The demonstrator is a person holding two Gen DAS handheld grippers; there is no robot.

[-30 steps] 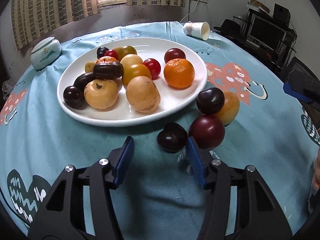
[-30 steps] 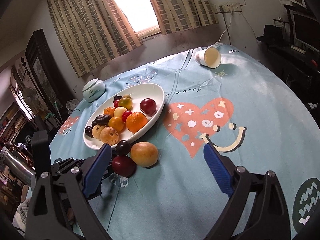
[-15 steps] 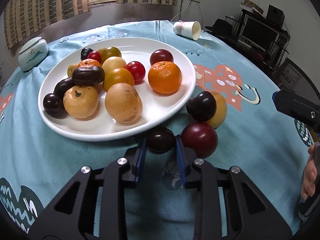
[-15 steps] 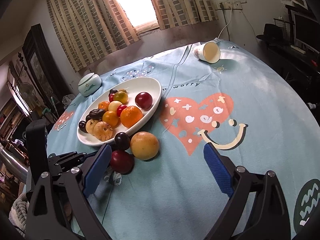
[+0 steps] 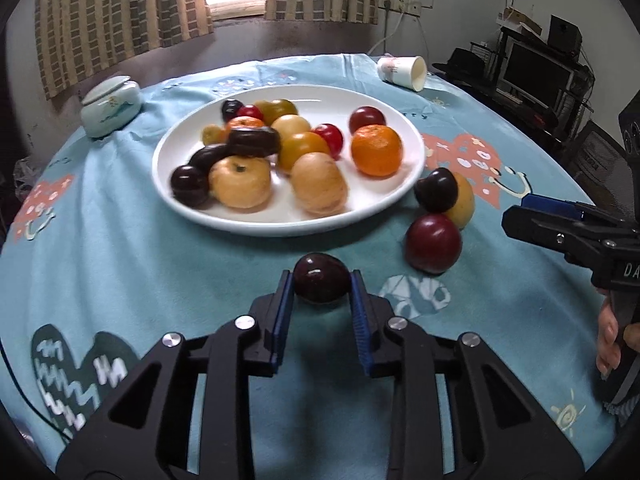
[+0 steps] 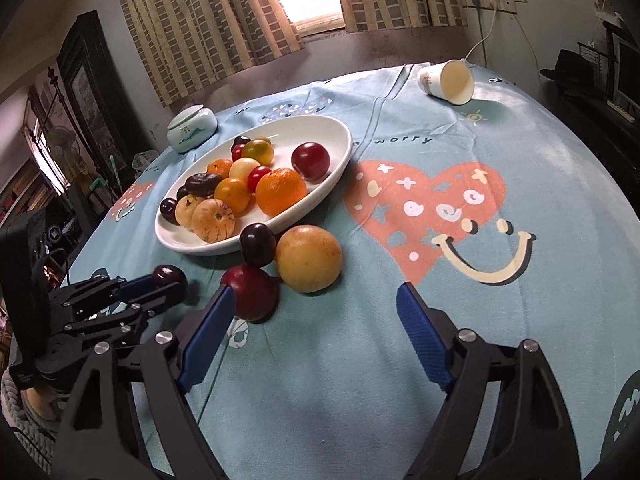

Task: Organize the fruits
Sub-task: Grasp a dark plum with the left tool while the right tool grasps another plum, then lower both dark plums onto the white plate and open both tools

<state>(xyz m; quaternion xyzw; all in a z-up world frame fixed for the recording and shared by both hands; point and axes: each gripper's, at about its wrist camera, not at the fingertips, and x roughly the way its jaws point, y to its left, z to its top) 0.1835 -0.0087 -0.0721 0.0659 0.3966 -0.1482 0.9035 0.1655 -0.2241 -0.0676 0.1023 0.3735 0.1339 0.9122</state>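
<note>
Between the blue pads of the left tool point(image 5: 322, 292), a dark plum point(image 5: 321, 283) is now clamped and appears raised a little off the tabletop point(image 5: 120, 264), in front of the near rim of the white plate point(image 5: 256, 228). One second ago this tool stood wide apart with the plum resting on the cloth between its tips; half a second ago its jaws had drawn in on the fruit close under the plate rim; now they grip it on both sides and the plum sits clear of the rim. The right wrist view confirms the grip, showing the same plum point(image 6: 170, 276) at the tip of the left tool point(image 6: 160, 286).

Three fruits remain on the cloth just beside the plate: a red plum point(image 5: 433, 243), a second dark plum point(image 5: 436, 190) and a yellow fruit point(image 5: 464, 200), clustered and touching. The plate already carries an orange point(image 5: 376, 150) and many smaller fruits.

The right tool point(image 6: 316, 320) stays wide apart and empty, hovering near the red plum point(image 6: 250, 292), having edged closer to the cluster over the last second.

Judged from this, one pick is complete; carrying the plum over the rim to a bare patch of plate is the likely next step, leaving three fruits to gather. A paper cup point(image 5: 402, 72) lies on its side, and a lidded jar point(image 5: 110, 106) stands well apart.
</note>
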